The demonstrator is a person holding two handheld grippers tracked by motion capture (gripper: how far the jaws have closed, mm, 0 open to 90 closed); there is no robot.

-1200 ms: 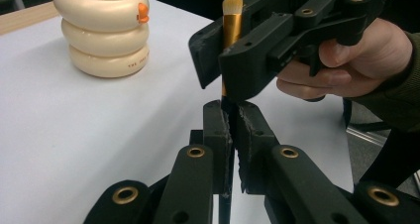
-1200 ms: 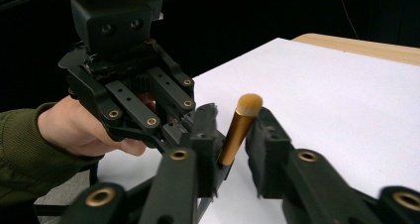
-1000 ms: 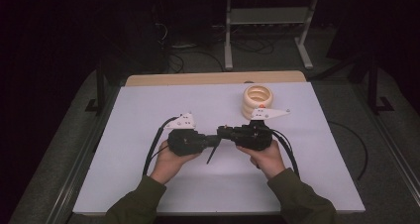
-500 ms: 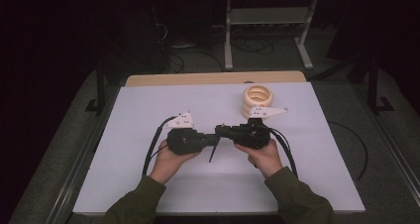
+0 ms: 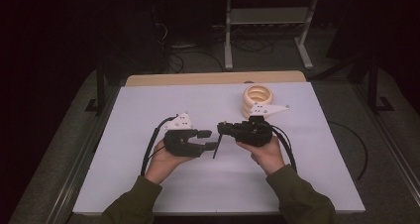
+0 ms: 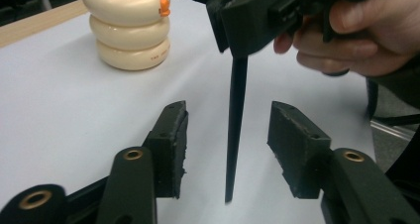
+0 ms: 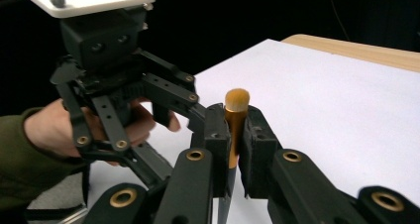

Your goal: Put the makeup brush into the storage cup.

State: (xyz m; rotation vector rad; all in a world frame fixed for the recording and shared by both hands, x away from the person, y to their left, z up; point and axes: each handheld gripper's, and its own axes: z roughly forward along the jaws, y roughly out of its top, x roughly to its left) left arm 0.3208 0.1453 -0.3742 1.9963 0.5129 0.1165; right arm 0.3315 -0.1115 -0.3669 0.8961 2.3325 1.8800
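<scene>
The thin black stick (image 6: pixel 235 130) with a golden-orange top (image 7: pixel 236 110) hangs upright between the two tools, its lower tip just above the white counter (image 5: pixel 148 105) or on it; which cannot be told. The right tool (image 5: pixel 224 130) is clamped on the stick's orange upper end, a pad pressing on either side. The black shaft runs down from there and passes through the gap of the left tool (image 5: pixel 213 140). That tool's jaws have just been opening: they now stand apart, with the stick between them and touching neither pad (image 6: pixel 171 149). The two tools point at each other, tips nearly meeting, each in one of the person's hands. Beyond the right tool, farther from the person, a cream stack of three rings (image 5: pixel 257 99) stands on the counter, with a small orange mark (image 6: pixel 164 6) on its top ring.
</scene>
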